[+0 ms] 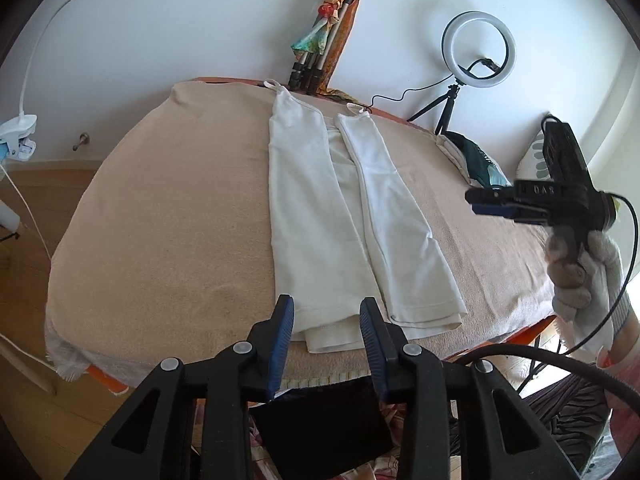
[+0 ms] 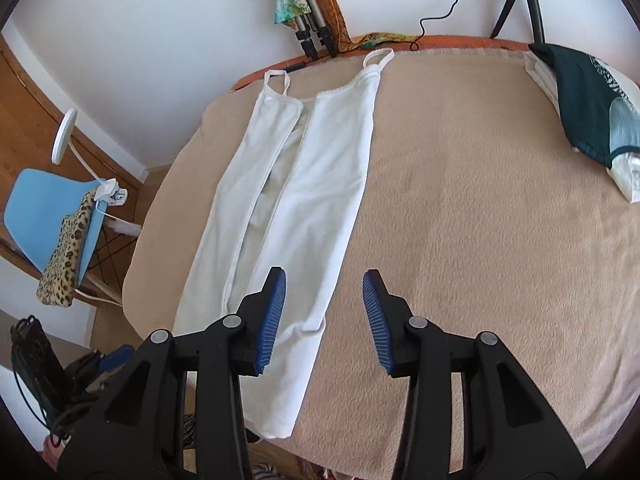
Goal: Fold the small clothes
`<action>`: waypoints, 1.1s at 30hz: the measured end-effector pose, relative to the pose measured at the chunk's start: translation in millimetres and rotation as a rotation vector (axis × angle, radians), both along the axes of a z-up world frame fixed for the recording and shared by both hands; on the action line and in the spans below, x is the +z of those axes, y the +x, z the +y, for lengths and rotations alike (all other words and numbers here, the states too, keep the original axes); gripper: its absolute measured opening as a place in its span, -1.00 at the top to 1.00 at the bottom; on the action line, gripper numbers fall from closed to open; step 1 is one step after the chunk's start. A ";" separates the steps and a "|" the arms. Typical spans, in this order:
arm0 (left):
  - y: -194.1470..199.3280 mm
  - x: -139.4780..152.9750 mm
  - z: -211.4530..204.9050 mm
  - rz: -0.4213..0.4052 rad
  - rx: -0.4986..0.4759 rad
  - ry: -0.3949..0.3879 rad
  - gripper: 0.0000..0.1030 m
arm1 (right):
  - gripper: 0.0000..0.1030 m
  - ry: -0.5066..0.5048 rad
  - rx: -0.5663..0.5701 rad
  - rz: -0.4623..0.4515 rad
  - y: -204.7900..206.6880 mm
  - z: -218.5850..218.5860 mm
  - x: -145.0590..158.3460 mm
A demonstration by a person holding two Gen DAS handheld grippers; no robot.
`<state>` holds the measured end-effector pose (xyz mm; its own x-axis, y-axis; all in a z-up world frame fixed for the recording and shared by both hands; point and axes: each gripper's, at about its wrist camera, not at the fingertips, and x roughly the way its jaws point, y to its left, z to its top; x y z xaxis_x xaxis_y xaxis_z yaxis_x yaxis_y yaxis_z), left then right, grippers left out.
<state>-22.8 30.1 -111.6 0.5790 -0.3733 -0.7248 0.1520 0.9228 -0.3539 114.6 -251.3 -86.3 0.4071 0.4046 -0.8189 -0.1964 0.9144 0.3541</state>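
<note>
A white strappy top (image 1: 344,216) lies flat on the beige towel-covered table (image 1: 168,216), both long sides folded in toward its middle, straps at the far end. My left gripper (image 1: 326,312) is open and empty just above the top's near hem. In the right wrist view the top (image 2: 296,200) lies left of centre. My right gripper (image 2: 324,292) is open and empty above the top's right edge near the hem. The right gripper also shows in the left wrist view (image 1: 492,200), held up at the right.
A pile of folded clothes with a dark green one on top (image 2: 588,108) sits at the table's far right corner. A ring light on a tripod (image 1: 478,50) and leaning tripod legs (image 1: 316,60) stand behind the table. A blue chair (image 2: 52,216) stands at left.
</note>
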 end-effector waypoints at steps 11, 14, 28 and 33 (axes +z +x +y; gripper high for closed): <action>35.3 -41.0 20.9 0.162 0.044 -0.167 0.31 | 0.17 0.293 0.006 0.147 -67.2 -14.4 -77.8; 38.6 -51.8 17.4 0.201 0.047 -0.194 0.31 | 0.17 0.315 0.027 0.149 -66.7 -12.1 -80.8; 29.1 -54.6 10.3 0.191 0.020 -0.201 0.89 | 0.90 0.385 0.016 0.190 -76.0 -12.2 -89.1; 30.5 -55.5 15.2 0.203 0.029 -0.244 0.49 | 0.31 0.347 0.026 0.154 -71.8 -9.2 -80.7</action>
